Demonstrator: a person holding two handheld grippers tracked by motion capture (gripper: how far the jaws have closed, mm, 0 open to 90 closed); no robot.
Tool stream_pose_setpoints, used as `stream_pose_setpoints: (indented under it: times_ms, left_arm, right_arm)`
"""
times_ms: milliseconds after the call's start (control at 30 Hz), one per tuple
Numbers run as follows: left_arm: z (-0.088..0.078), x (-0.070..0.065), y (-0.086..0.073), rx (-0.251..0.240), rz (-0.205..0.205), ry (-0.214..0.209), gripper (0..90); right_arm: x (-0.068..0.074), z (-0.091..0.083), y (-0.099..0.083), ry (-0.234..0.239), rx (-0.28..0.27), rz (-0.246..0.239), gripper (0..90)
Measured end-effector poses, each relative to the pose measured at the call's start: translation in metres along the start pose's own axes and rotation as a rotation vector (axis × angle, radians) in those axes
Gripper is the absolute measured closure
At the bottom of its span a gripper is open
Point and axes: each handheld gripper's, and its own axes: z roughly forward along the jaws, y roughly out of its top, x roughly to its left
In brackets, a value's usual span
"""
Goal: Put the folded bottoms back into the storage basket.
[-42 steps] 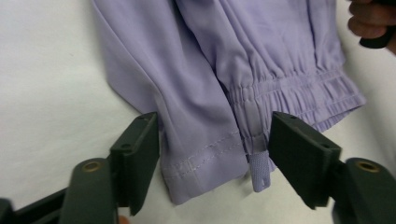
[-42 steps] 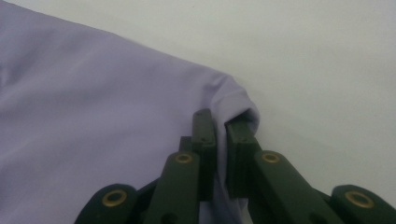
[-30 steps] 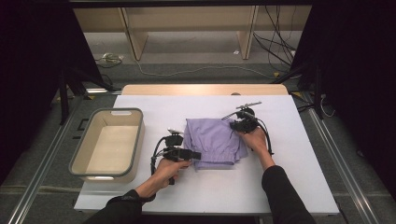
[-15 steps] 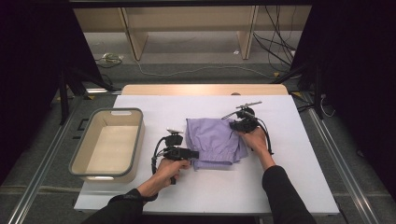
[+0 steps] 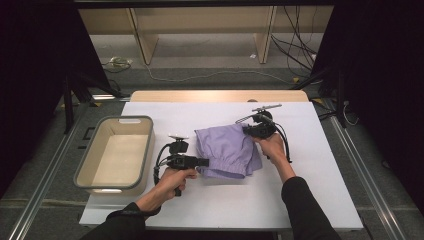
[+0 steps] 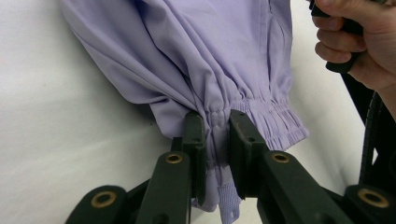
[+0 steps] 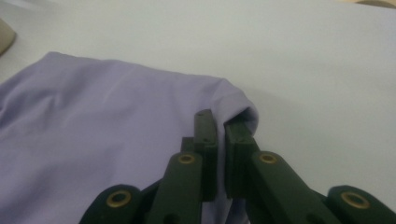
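— Where's the lilac garment (image 5: 227, 150) right now?

— On the white table (image 5: 310, 195), roughly midway between its left and right edges and a little nearer the far edge than the near one. It lies bunched and folded over itself, with an elasticated band (image 6: 261, 109) gathered along the side that faces the left gripper.

— Who has hold of it?

— Both tools. The left gripper (image 5: 204, 161) has just been closing, and its jaws are clamped on the gathered band at the cloth's near-left corner; in the left gripper view the fabric is squeezed between the two black pads (image 6: 194, 140), with a small woven tab (image 6: 227, 205) hanging below them.

— And the other one?

— The right gripper (image 5: 246, 129) pinches a folded edge at the cloth's far-right corner. In its own view the jaws are almost together with a fold of lilac fabric (image 7: 233, 105) curling over the tips.

— What else is on the table?

— A grey bin (image 5: 85, 165) with a pale inside, sitting at the left edge, just beside the left hand (image 5: 172, 180) and well apart from the garment. The right hand (image 5: 272, 147) rests beside the cloth's right side. Beyond the far edge, a strip of bare wood (image 5: 215, 95) shows.
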Motion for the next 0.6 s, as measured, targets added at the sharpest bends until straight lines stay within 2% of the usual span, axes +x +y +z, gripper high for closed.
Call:
stream_pose_setpoints:
  times_ms: [433,600]
  left_arm:
    - [-0.024,-0.005,0.003,-0.021,0.021,-0.048,77.6]
    - [-0.036,-0.007,0.003,-0.030,0.031,-0.064,77.6]
  right_arm:
    - [0.009,-0.017,0.007,0.036,-0.048,0.021,86.7]
    - [0.017,-0.025,0.011,0.052,-0.068,0.013,86.7]
